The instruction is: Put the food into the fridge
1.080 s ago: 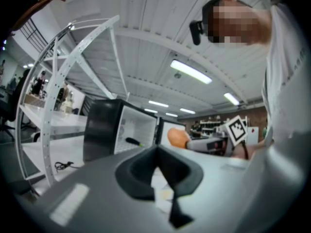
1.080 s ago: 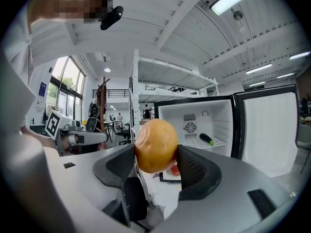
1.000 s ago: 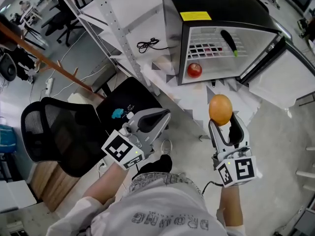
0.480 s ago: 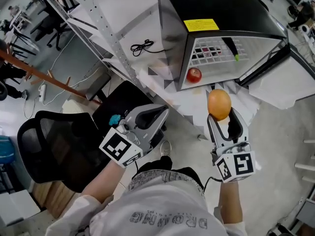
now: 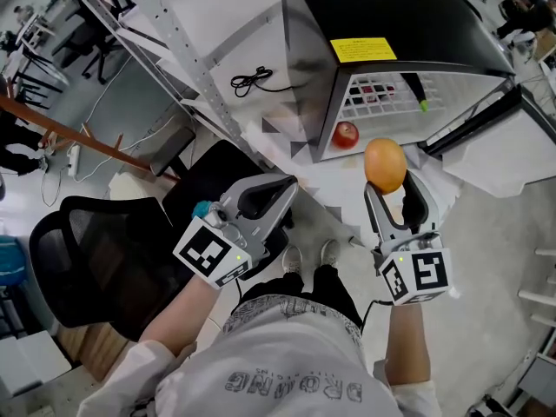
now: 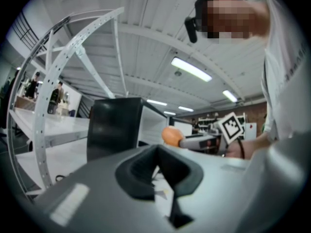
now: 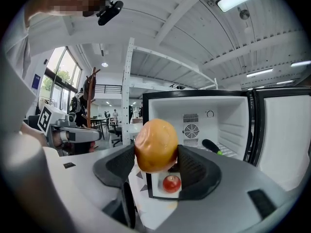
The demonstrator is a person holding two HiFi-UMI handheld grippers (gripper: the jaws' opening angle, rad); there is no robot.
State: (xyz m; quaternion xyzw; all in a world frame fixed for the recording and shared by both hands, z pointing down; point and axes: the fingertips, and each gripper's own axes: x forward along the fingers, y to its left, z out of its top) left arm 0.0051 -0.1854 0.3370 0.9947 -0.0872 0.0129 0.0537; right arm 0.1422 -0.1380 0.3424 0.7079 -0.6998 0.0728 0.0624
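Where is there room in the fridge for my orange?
Inside the fridge, the floor right of the red apple looks bare, though the orange hides some. The wire shelf left of the dark vegetable also seems free. The apple's corner is taken.

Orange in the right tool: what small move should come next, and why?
Probably carry the right tool forward toward the open fridge. Its jaws are shut on the orange, which is outside the fridge, and there looks to be room beside the apple inside.
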